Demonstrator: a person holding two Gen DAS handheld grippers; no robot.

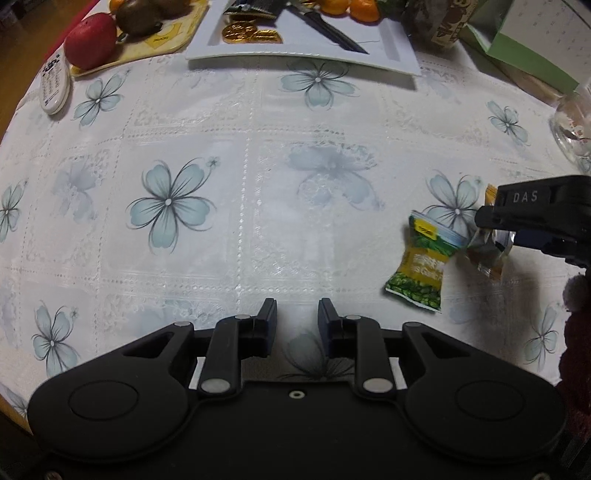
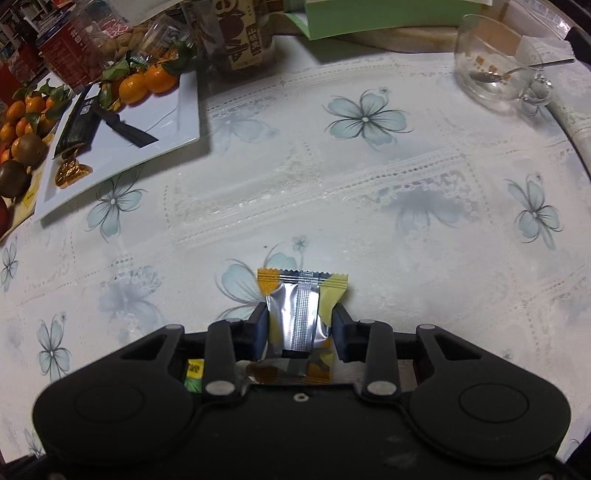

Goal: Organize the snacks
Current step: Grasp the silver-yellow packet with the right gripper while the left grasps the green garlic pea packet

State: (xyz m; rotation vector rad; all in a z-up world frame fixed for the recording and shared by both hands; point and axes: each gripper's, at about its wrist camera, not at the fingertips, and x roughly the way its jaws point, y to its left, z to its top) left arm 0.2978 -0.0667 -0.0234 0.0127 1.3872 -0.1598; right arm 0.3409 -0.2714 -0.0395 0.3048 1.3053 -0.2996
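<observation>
A silver and orange snack packet (image 2: 300,306) stands between the fingers of my right gripper (image 2: 300,314), which is shut on it just above the tablecloth. The left wrist view shows the same packet (image 1: 485,245) held by the right gripper (image 1: 487,225) at the right. A green and yellow snack packet (image 1: 424,264) lies on the cloth just left of it; a corner of it shows under the right gripper (image 2: 194,373). My left gripper (image 1: 297,314) is open and empty, low over the cloth, left of the green packet.
A white rectangular plate (image 1: 391,48) at the back holds gold coins (image 1: 247,33), a dark packet, a knife (image 1: 332,31) and tangerines (image 2: 147,79). Fruit (image 1: 90,40) and a remote (image 1: 55,83) lie far left. A glass bowl with a spoon (image 2: 491,74), a jar and a green box (image 1: 524,44) stand far right.
</observation>
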